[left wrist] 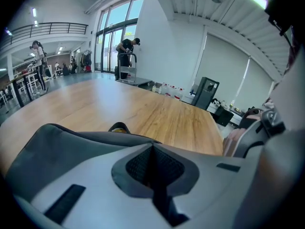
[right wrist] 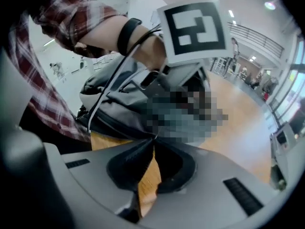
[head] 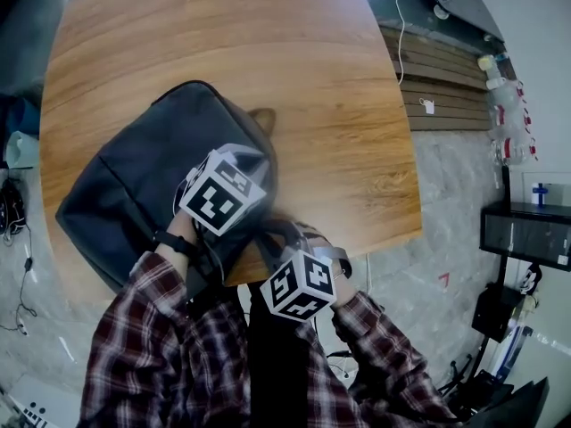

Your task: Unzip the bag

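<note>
Dark bag [head: 134, 185]: matt woven cloth. The surface [head: 268, 52]: smooth grained wood, soft sheen. The left tool [left wrist: 153, 149] and right tool [right wrist: 153, 140]: matt grey plastic, with black, finely textured pads [left wrist: 138, 166]. The sleeve [head: 143, 346]: soft checked cloth.

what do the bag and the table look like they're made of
bag: probably woven synthetic fabric, dark grey, matte; it sags and creases softly. table: wood or wood-look laminate, can't tell which; brown grain streaks run along it, smooth with a faint sheen.

Far and right table [head: 294, 69] bare, open for approach — bag [head: 134, 185] blocks near-left.
</note>
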